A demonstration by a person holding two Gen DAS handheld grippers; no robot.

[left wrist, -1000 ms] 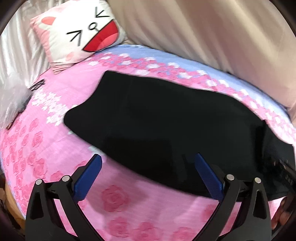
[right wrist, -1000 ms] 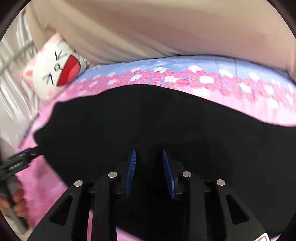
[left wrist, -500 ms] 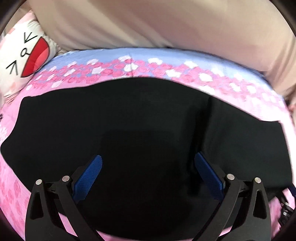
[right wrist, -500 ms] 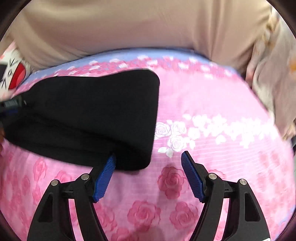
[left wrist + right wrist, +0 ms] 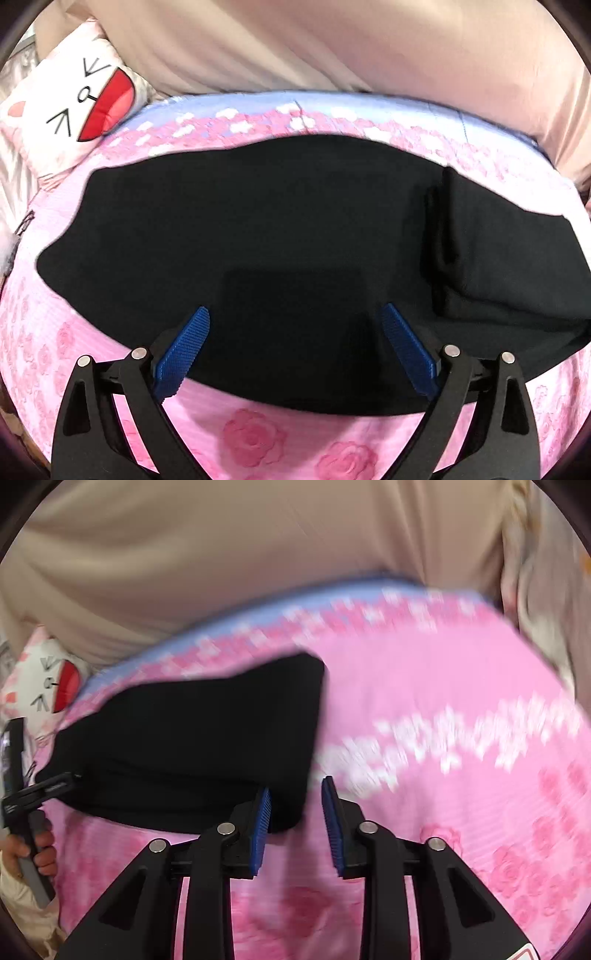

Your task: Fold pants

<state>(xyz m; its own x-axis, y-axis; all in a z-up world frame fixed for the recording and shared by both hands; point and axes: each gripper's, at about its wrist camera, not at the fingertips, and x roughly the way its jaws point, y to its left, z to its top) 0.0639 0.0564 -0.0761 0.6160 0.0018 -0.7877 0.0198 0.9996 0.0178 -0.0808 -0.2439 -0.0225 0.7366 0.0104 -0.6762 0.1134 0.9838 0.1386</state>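
left gripper [image 5: 295, 341]: jaws wide apart, holding nothing, over near edge of black pants [image 5: 280, 236] | right gripper [image 5: 295, 812]: jaws parted around the pants' near right corner, not clamped | pants folded on pink floral bedsheet [image 5: 255, 439] | cat-face pillow [image 5: 74, 107] far left

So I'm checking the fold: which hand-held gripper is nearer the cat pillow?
Left. The left hand-held gripper is over the pants middle; the right one is at their far end from the pillow.
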